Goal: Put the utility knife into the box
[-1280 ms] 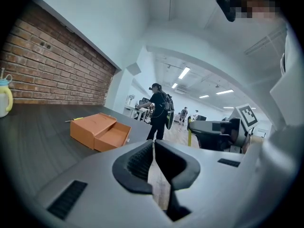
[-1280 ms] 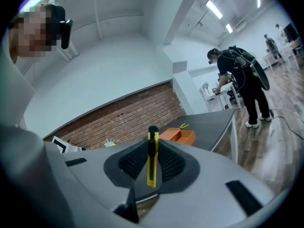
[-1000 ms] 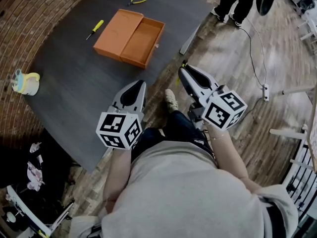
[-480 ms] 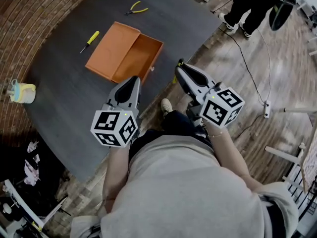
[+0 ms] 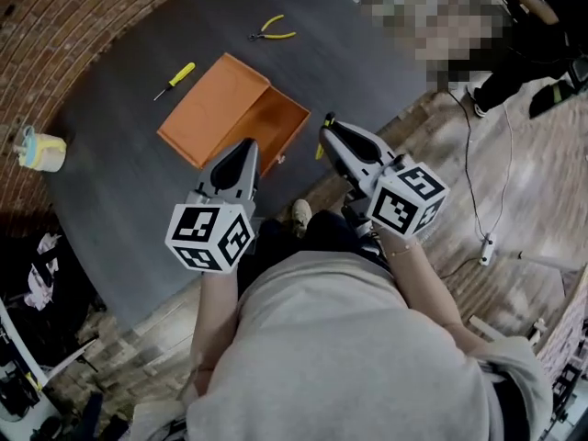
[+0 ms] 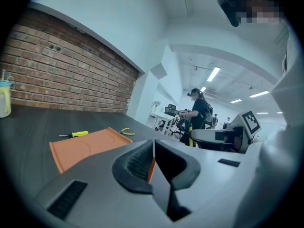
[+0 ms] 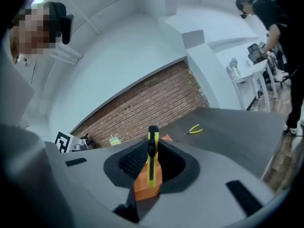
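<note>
While the open orange box (image 5: 220, 107) lies at upper centre on the dark bench (image 5: 119, 177), the right hand-held gripper (image 5: 328, 129) hovers just right of it, jaws clamped on the yellow-and-black utility knife (image 7: 152, 161), which stands upright. The left hand-held gripper (image 5: 247, 148), just below the box, has its jaws pressed together on nothing.

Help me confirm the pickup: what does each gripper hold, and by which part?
The right gripper clamps the utility knife around its middle; the left gripper holds nothing.
</note>
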Action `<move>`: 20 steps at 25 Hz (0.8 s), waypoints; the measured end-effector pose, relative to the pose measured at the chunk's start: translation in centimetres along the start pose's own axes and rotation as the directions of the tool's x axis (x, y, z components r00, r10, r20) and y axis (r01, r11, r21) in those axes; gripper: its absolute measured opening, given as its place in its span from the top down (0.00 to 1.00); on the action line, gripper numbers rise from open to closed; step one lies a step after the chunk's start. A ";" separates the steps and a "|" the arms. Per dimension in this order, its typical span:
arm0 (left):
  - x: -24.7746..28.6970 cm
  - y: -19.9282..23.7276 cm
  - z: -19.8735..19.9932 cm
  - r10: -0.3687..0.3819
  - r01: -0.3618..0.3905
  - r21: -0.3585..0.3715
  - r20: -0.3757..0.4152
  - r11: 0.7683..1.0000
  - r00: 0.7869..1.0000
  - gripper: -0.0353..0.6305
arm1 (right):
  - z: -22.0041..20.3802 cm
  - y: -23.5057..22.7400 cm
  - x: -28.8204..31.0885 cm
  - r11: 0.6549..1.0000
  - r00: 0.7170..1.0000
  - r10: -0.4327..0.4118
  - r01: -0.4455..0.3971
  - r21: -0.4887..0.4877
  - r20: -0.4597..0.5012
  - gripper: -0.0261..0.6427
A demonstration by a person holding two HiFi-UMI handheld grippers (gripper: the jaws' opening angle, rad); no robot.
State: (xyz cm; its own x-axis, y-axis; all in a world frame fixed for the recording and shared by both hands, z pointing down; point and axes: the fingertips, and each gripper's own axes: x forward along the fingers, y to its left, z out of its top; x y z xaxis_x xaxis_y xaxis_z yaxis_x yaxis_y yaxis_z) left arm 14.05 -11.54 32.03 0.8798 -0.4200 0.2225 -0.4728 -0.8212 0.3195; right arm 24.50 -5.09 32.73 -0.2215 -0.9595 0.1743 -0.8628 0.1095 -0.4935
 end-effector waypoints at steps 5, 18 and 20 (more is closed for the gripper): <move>-1.1 2.9 -0.4 0.098 -0.098 -0.039 0.000 0.994 0.995 0.90 | 0.1 -0.5 2.3 0.999 0.998 0.045 -0.045 0.005 -0.040 0.85; -6.1 6.8 -3.5 0.293 -0.290 -0.150 -0.005 0.945 0.956 0.90 | -0.7 1.8 6.5 0.981 0.970 0.186 -0.192 -0.019 -0.154 0.85; -6.5 6.9 -3.7 0.313 -0.310 -0.162 -0.006 0.937 0.950 0.90 | -0.7 2.4 7.1 0.975 0.962 0.208 -0.218 -0.035 -0.177 0.85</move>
State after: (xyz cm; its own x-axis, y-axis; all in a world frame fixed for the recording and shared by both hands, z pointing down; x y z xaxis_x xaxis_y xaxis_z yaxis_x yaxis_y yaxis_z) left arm 4.84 -13.08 36.16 0.6870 -0.6539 0.3171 -0.7237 -0.5763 0.3795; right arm 20.50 -11.49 33.40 -0.4731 -0.8542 0.2157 -0.8095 0.3248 -0.4891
